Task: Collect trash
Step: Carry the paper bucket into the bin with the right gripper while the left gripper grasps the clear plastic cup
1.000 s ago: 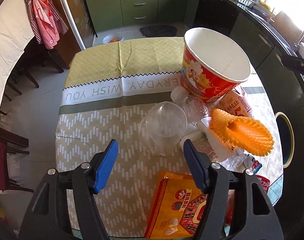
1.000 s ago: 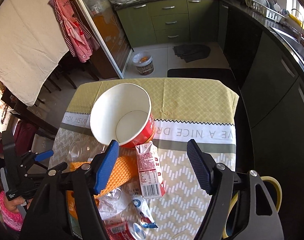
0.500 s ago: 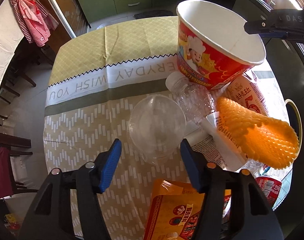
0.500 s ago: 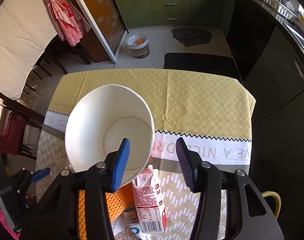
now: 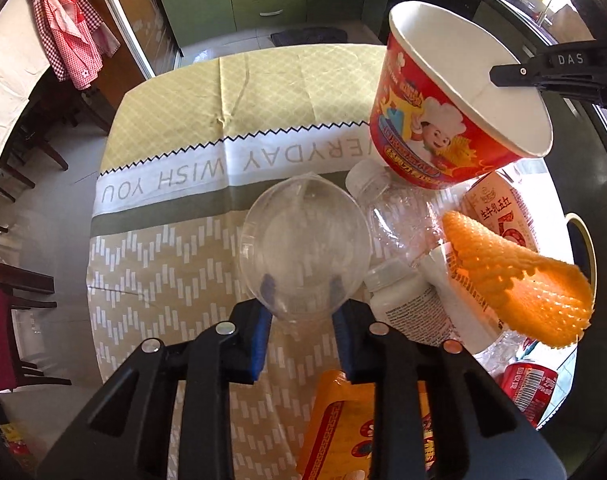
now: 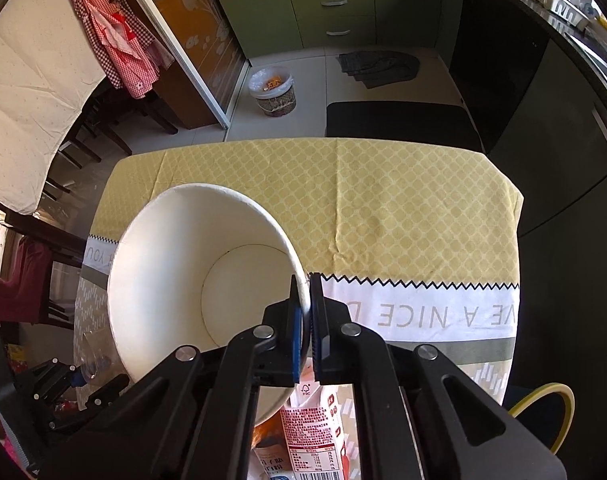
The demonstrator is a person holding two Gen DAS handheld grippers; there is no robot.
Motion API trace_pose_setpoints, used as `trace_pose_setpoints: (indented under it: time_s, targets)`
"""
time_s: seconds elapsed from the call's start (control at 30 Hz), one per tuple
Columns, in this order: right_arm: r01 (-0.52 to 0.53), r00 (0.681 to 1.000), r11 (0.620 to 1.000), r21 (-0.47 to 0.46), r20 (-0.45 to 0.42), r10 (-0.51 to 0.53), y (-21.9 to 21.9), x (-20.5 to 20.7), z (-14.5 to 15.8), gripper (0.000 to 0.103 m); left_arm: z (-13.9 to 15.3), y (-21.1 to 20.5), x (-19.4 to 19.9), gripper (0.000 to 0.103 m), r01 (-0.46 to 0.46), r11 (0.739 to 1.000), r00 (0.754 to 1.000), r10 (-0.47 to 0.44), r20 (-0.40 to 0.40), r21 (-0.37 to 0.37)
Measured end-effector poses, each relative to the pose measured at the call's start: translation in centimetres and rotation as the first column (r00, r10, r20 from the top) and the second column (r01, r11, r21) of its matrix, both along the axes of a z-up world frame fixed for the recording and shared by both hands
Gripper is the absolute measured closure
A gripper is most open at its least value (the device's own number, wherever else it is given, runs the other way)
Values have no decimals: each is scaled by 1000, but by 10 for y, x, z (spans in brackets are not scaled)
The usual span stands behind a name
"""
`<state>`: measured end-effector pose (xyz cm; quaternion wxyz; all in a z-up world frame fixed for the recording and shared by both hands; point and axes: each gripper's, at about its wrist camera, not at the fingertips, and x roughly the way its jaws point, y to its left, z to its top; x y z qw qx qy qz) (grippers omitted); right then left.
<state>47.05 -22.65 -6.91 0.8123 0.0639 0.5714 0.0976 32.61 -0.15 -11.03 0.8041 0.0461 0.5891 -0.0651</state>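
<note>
Trash bucket (image 6: 175, 276) rim's pinched by the right gripper (image 6: 304, 300); left gripper (image 5: 301, 304) fingers just closed, squeezing the clear cup (image 5: 303, 240) beside it

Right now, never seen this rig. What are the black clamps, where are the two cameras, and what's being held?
No robot arm: a person carries a hand-held gripper in each hand, each with a fisheye camera looking along its two blue-padded fingers.

Left wrist view: the left hand-held gripper has just been closing and now pinches a clear plastic cup.

Right wrist view: the right hand-held gripper has just closed on the rim of the red paper bucket.

On the tablecloth also lie a crushed clear bottle, an orange foam net, a milk carton and a red can.
</note>
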Motion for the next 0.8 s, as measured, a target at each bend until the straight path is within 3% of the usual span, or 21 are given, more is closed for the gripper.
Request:
trace_pose_setpoints:
  time_s: [0.23, 0.37, 0.47, 0.6, 0.8]
  targets:
    - [23, 995, 995, 102, 97, -33, -38, -32, 59, 98, 38, -1, -12, 76, 5, 1000, 997, -7, 83, 20]
    - [63, 987, 992, 114, 140, -79, -98, -86, 85, 98, 66, -12, -33, 76, 44, 999, 991, -47, 127, 23]
    - [145, 975, 984, 102, 153, -159, -162, -138, 88, 98, 88, -24, -51, 76, 96, 995, 982, -98, 163, 20]
    - [294, 947, 955, 48, 119, -297, -251, -211, 62, 98, 111, -53, -81, 76, 193, 981, 958, -190, 213, 8]
    - [459, 887, 888, -35, -38, -461, -342, -266, -33, 97, 123, -124, -109, 76, 353, 936, 912, -341, 226, -10]
